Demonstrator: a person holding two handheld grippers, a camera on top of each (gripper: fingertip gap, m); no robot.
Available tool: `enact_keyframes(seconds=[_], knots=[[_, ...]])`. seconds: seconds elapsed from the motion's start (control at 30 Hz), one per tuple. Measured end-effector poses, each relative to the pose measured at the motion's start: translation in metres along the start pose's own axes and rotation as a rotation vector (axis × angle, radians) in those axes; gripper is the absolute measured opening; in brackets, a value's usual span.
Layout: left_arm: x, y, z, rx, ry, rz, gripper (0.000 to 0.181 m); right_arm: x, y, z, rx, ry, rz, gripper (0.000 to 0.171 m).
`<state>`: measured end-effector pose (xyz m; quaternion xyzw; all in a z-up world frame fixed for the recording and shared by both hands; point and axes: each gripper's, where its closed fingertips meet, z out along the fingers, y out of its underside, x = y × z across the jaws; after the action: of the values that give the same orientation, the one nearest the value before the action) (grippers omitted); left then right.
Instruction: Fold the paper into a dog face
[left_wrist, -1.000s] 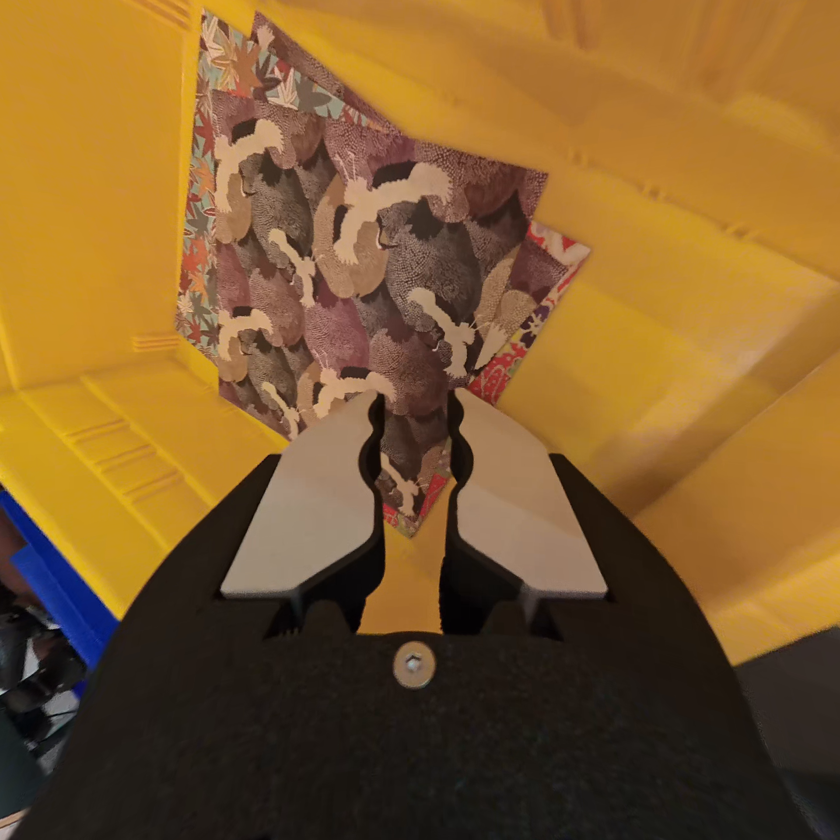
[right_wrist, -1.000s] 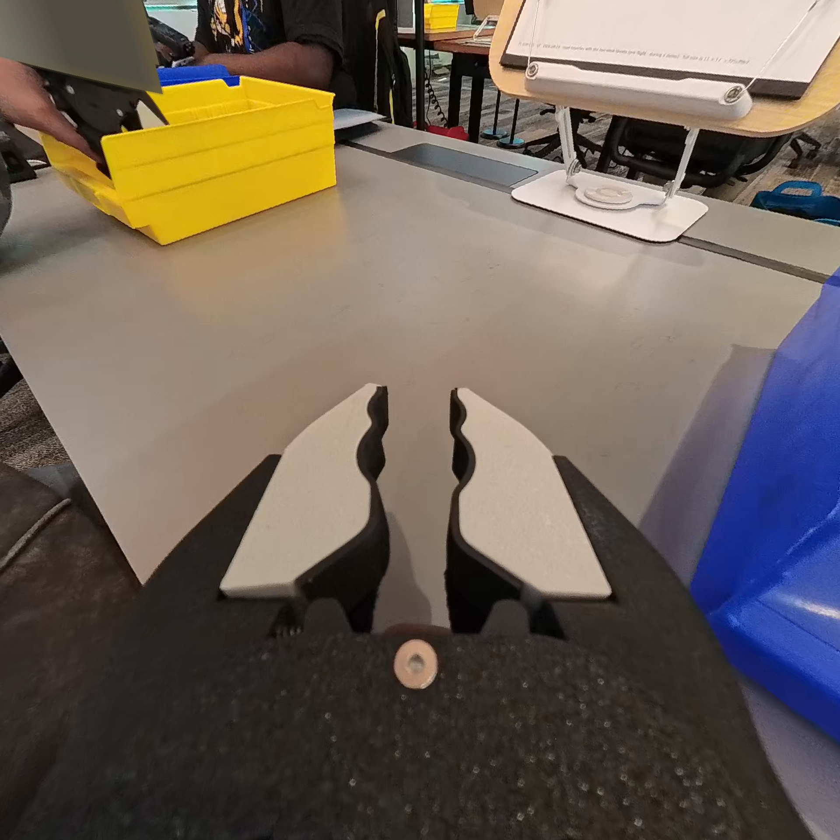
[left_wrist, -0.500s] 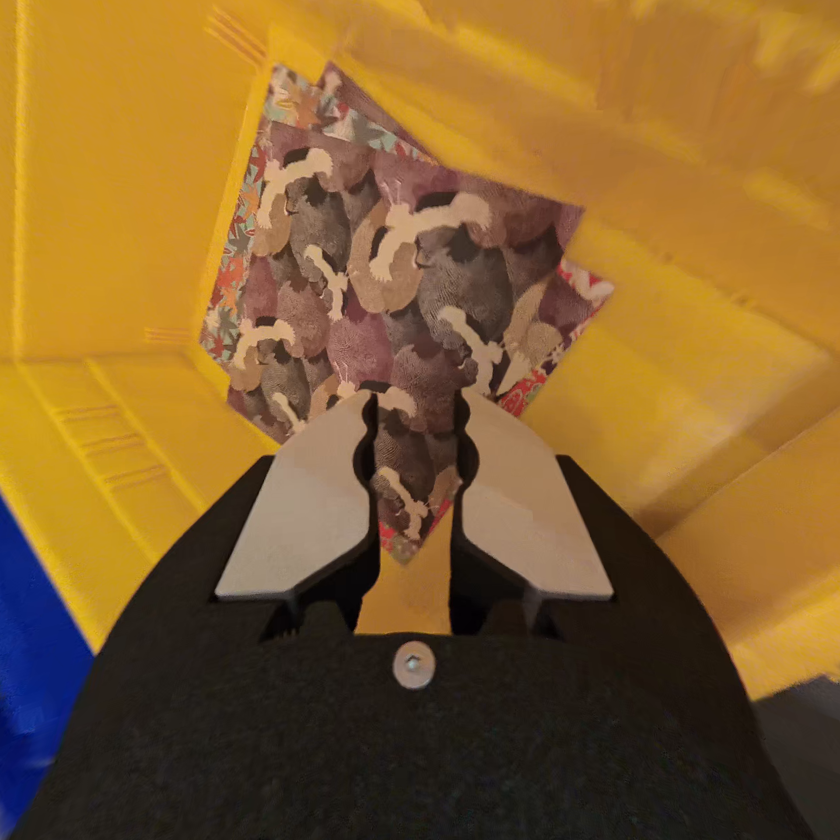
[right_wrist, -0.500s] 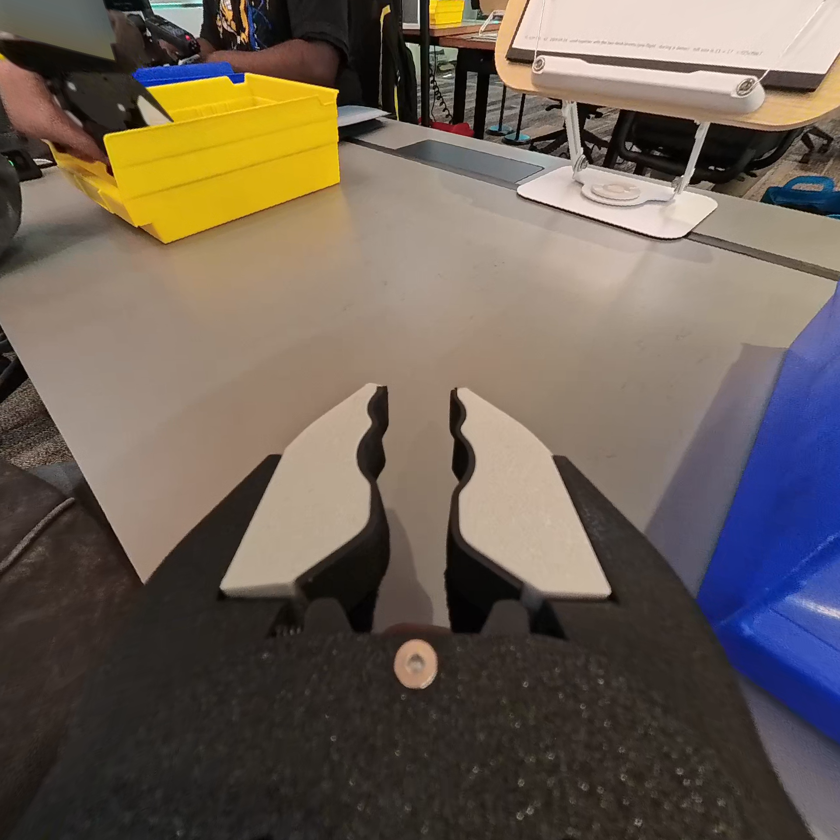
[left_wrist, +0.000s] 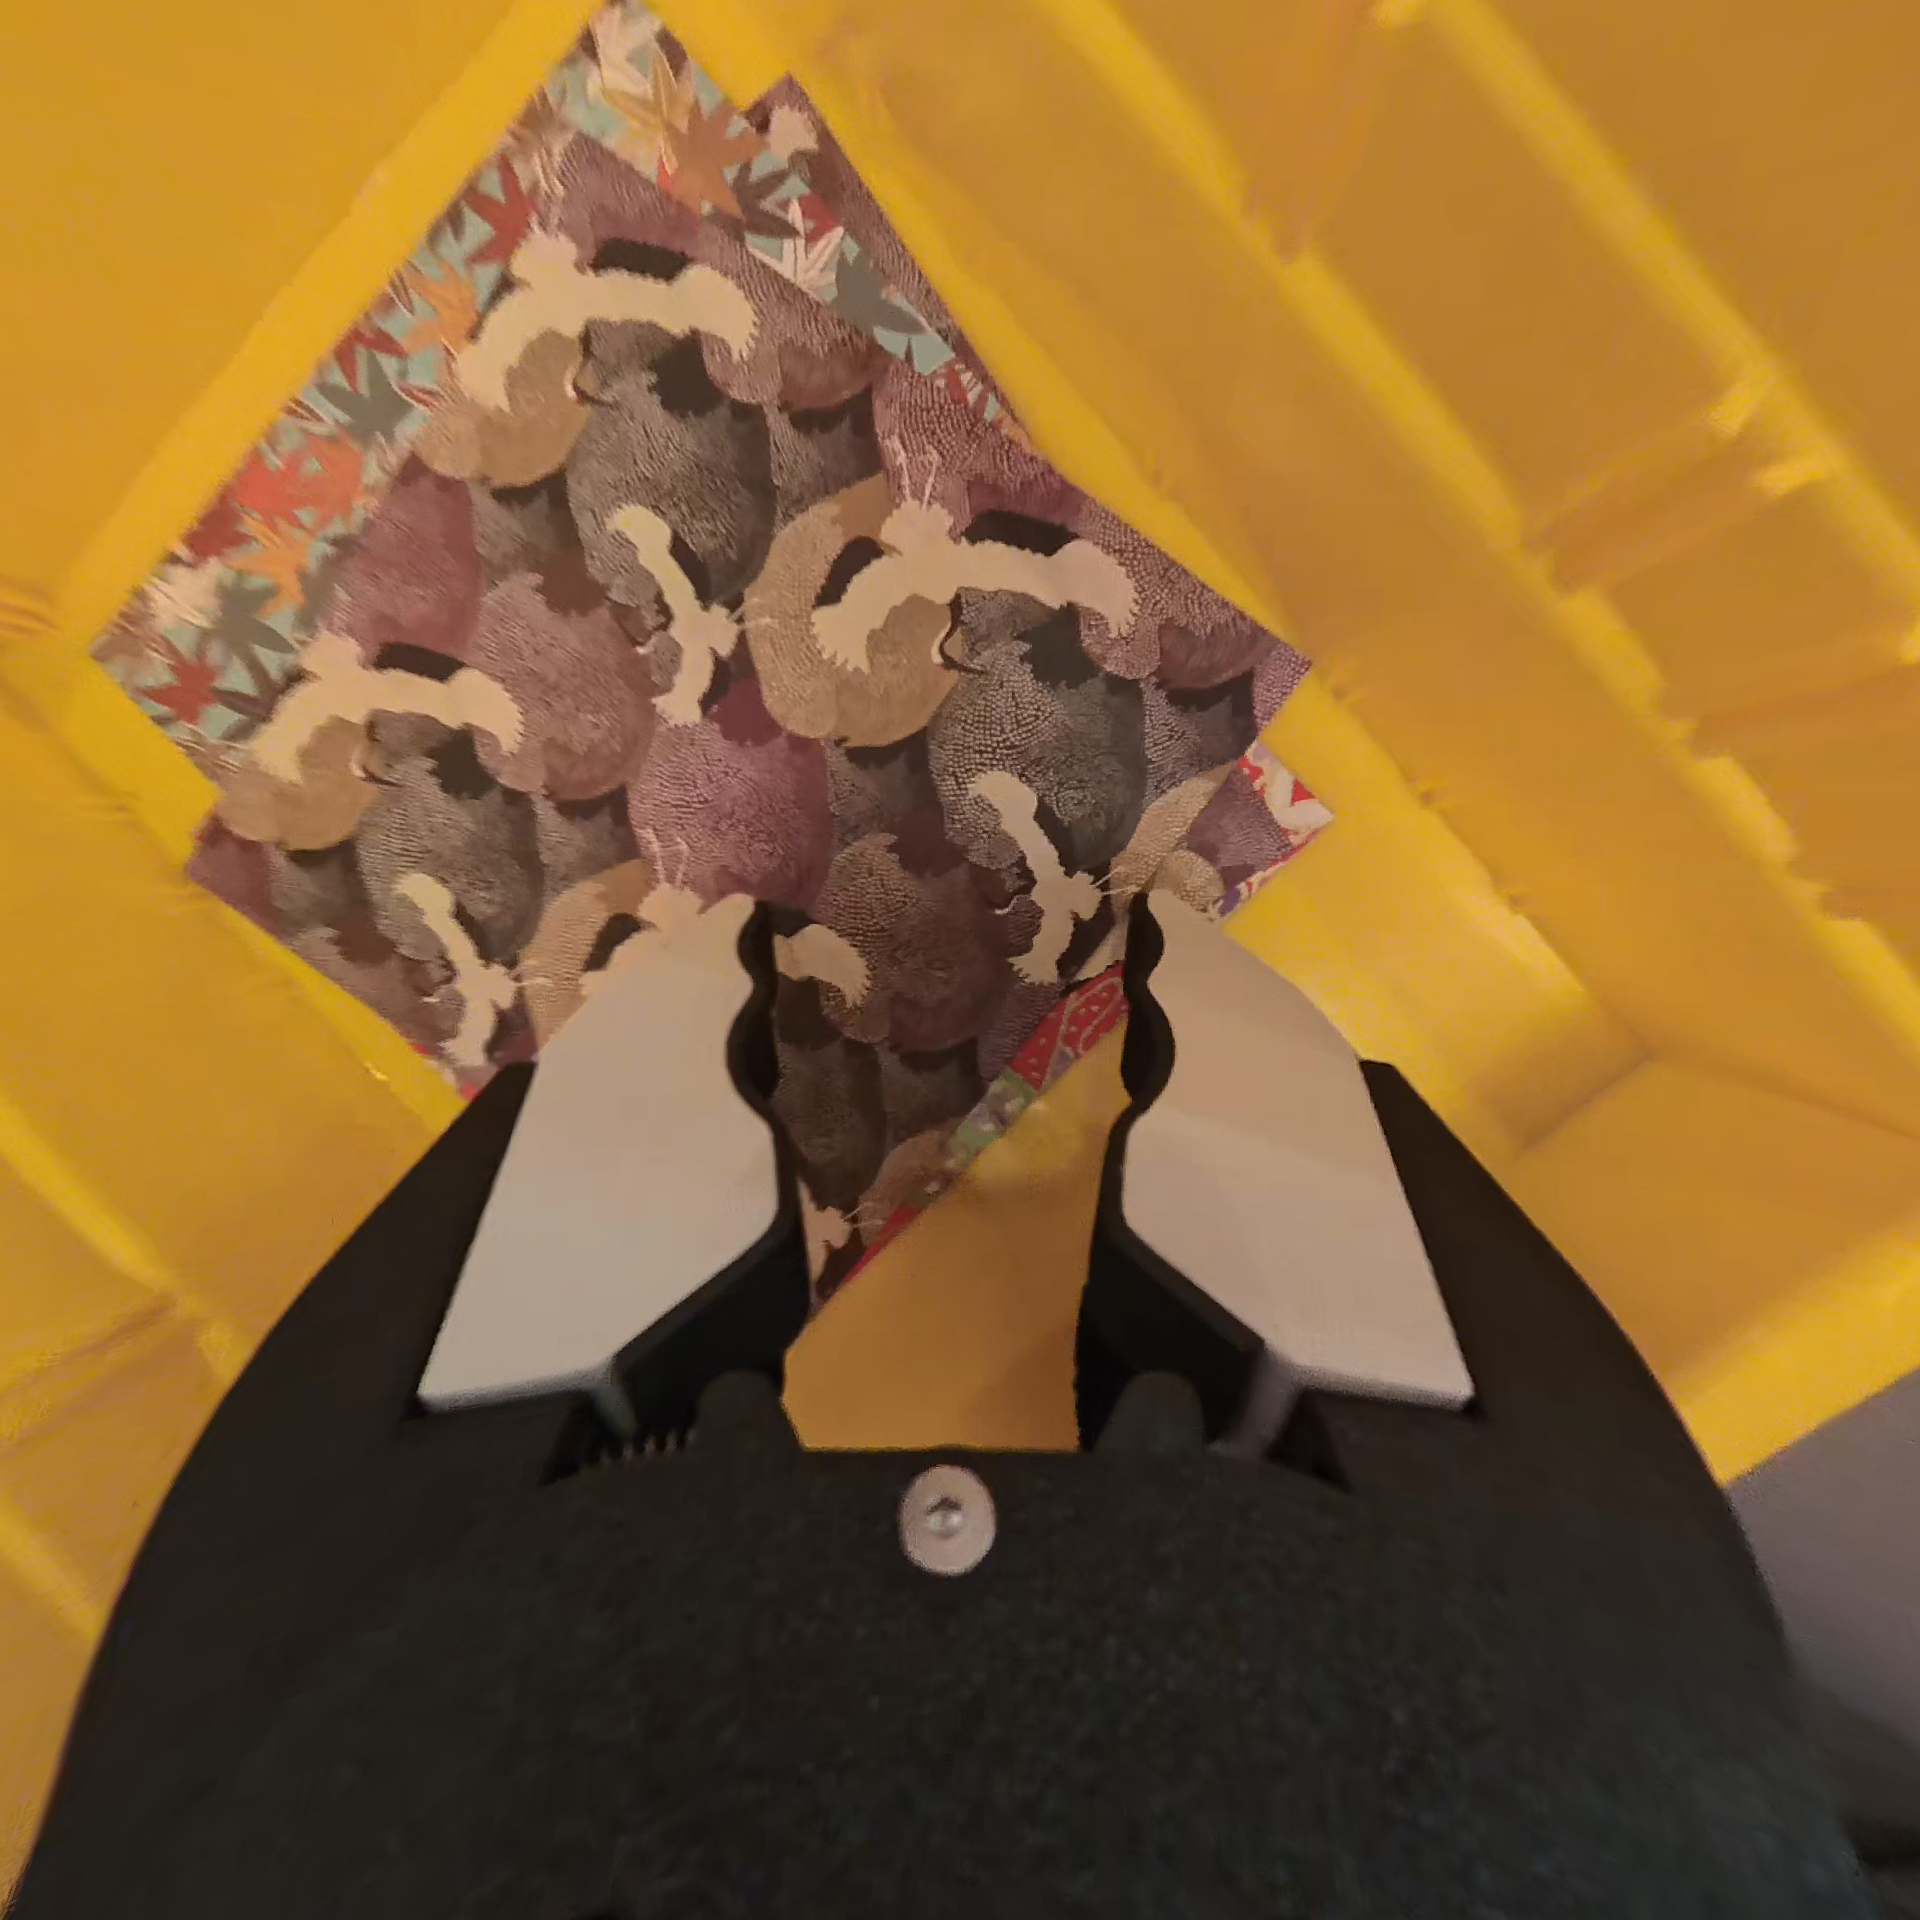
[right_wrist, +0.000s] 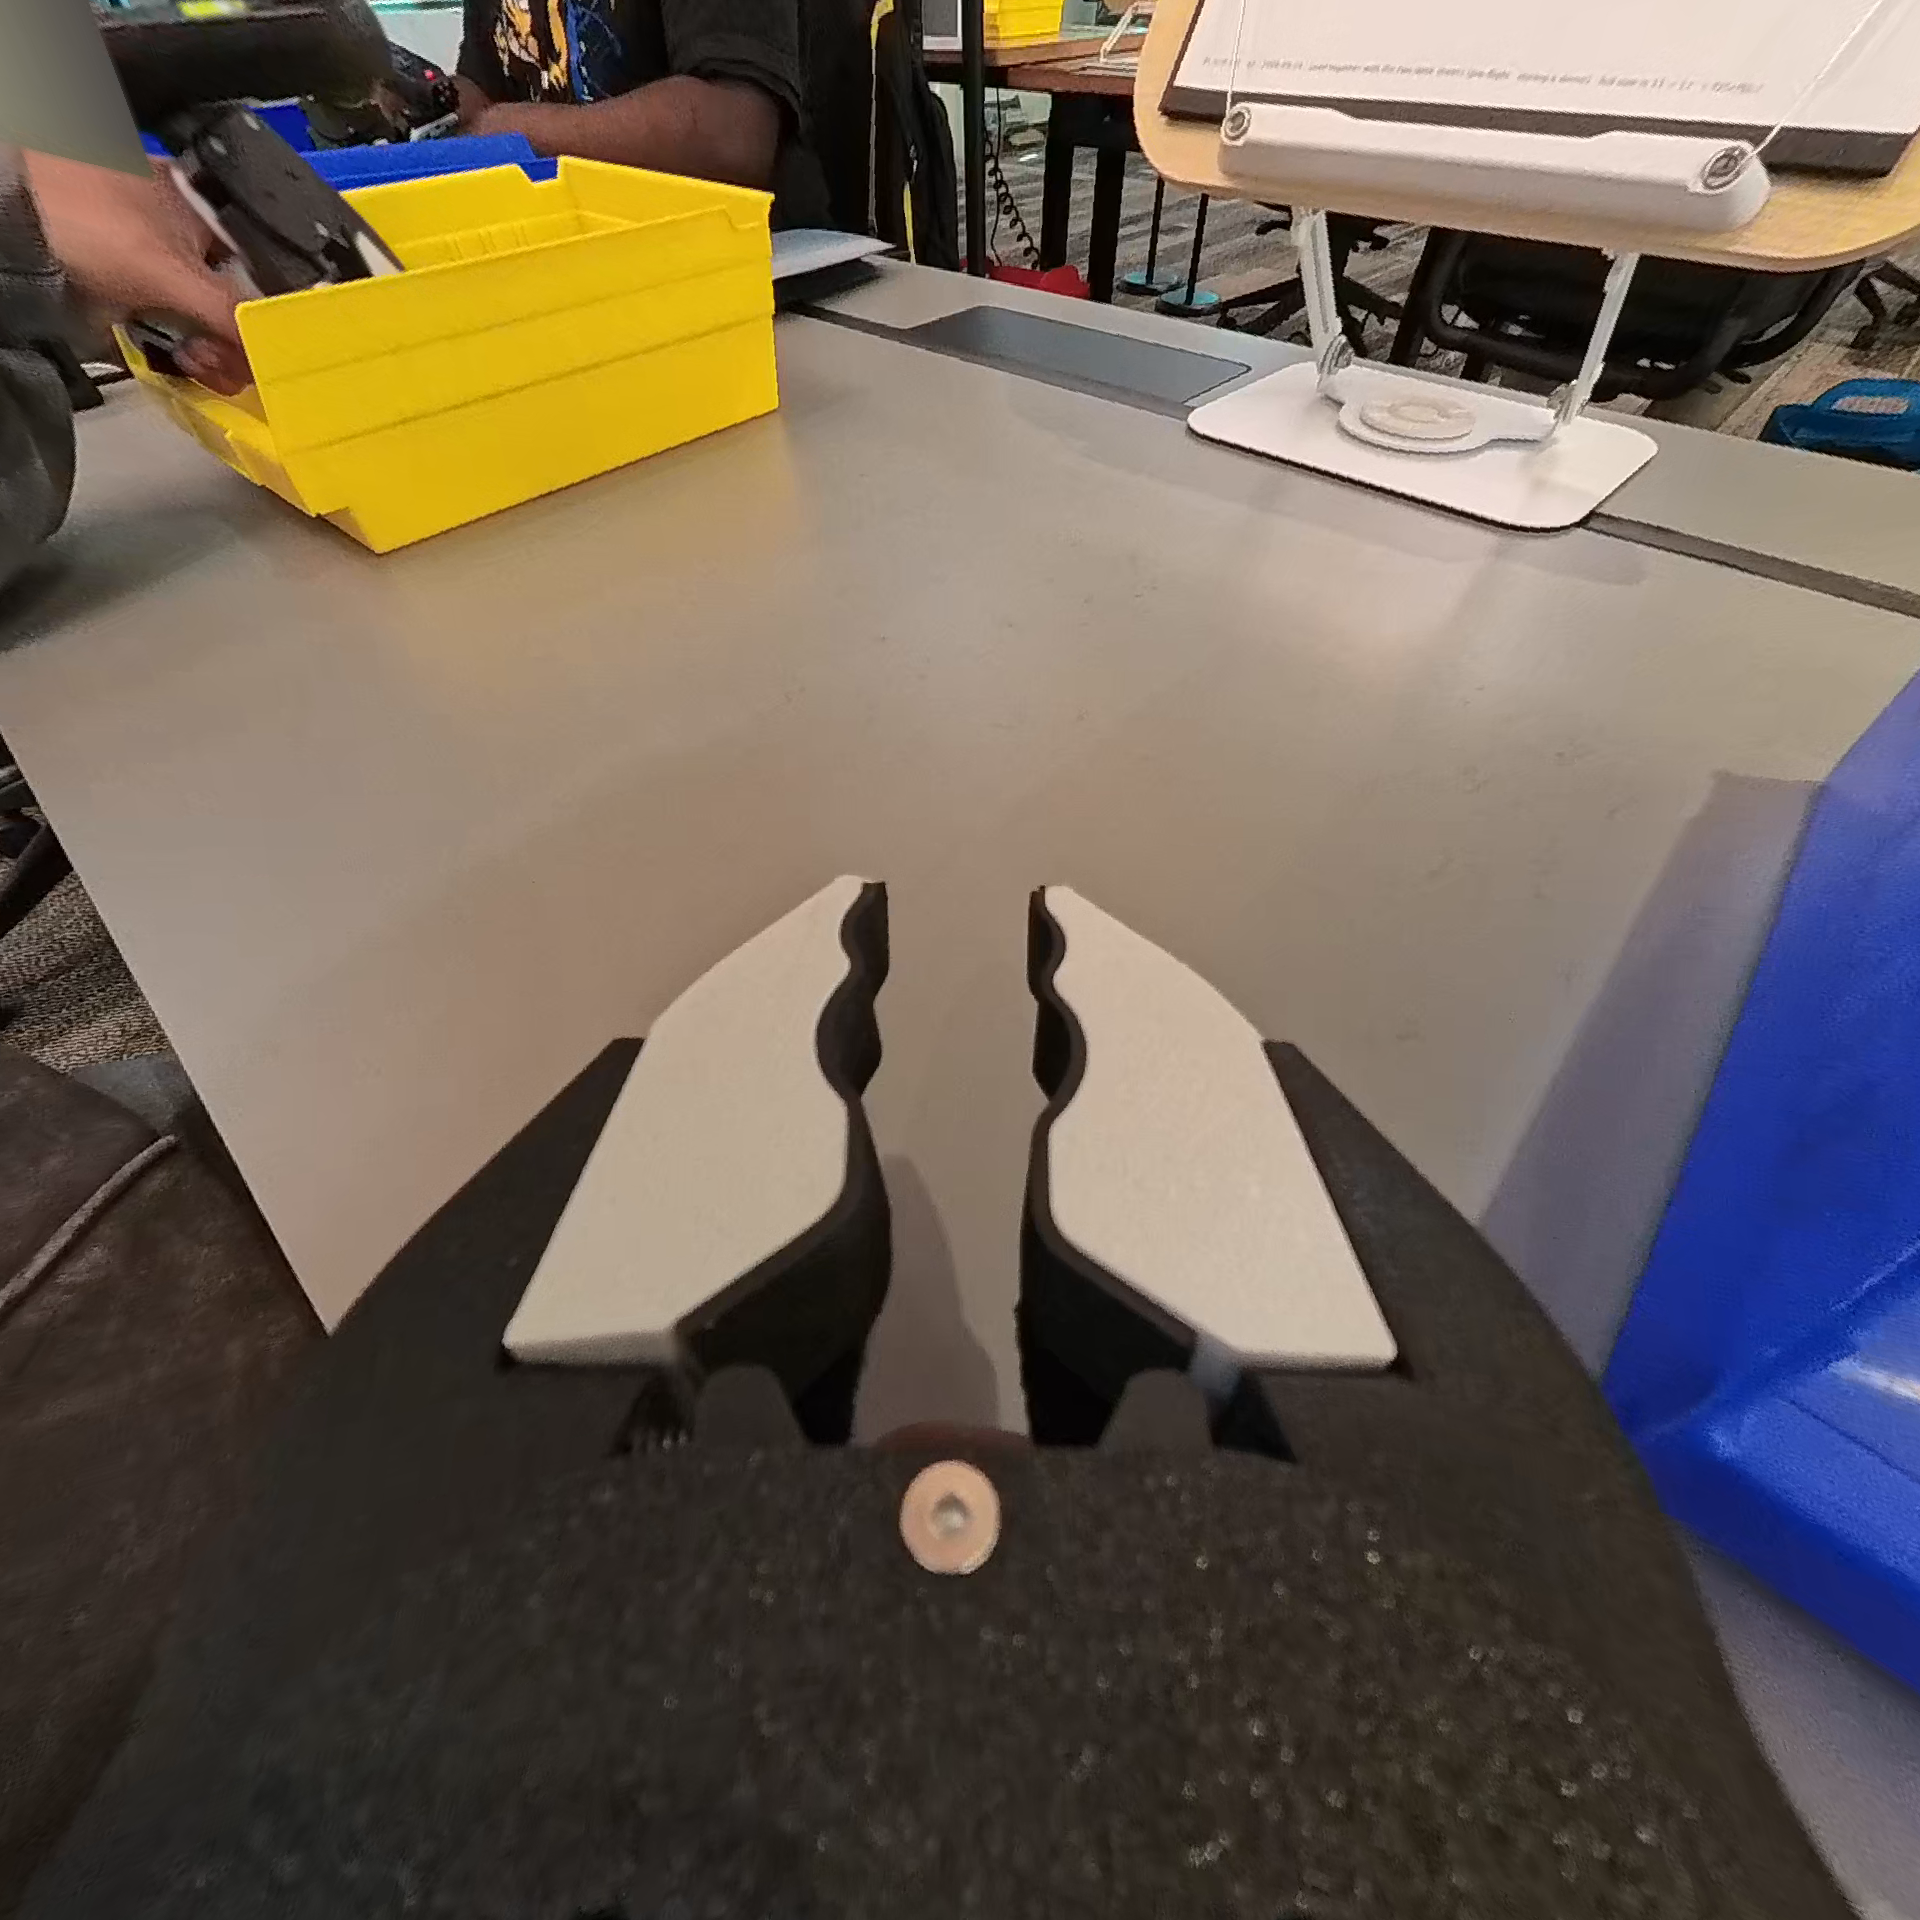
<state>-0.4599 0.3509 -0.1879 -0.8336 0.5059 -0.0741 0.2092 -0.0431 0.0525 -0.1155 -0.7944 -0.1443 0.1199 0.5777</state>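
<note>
The left gripper sits inside the yellow bin, w/ its jaws now spread wider than half a sec ago, when they stood much closer together. Its view has also rotated, so the paper reads as a diamond. That top sheet, purple-brown w/ pale bird shapes, lies flat on a small stack; a leaf-print sheet & a red-print sheet peek out under it. The near corner of the paper lies between the fingers, nothing pinched yet. Likely meaning: the claw is being opened to pick the top sheet, so folding hasn't begun. The right gripper waits parted & empty over the bare grey table, approx. as before, near a blue bin. In its view the left gripper dips into the yellow bin at far left.
</note>
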Motion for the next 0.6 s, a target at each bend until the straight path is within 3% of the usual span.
enact_keyframes(seconds=[0.07,0.43,0.5,0.6], knots=[[-0.0006,0.0003,0.0009,-0.009,0.027,-0.047,0.057,-0.0004,0.0004,0.0001,-0.002,-0.001,0.001,0.025],[-0.0021,-0.0004,0.0006,-0.056,0.017,-0.060,0.056,-0.0027,0.0016,-0.0002,-0.010,-0.013,0.002,0.025],[-0.0043,-0.0014,0.0003,-0.040,0.010,-0.058,0.043,-0.0029,0.0017,-0.0002,-0.011,-0.014,0.002,0.025],[-0.0064,-0.0018,0.0002,-0.011,0.006,-0.065,0.039,-0.0027,0.0019,0.0001,-0.012,-0.014,0.005,0.025]])
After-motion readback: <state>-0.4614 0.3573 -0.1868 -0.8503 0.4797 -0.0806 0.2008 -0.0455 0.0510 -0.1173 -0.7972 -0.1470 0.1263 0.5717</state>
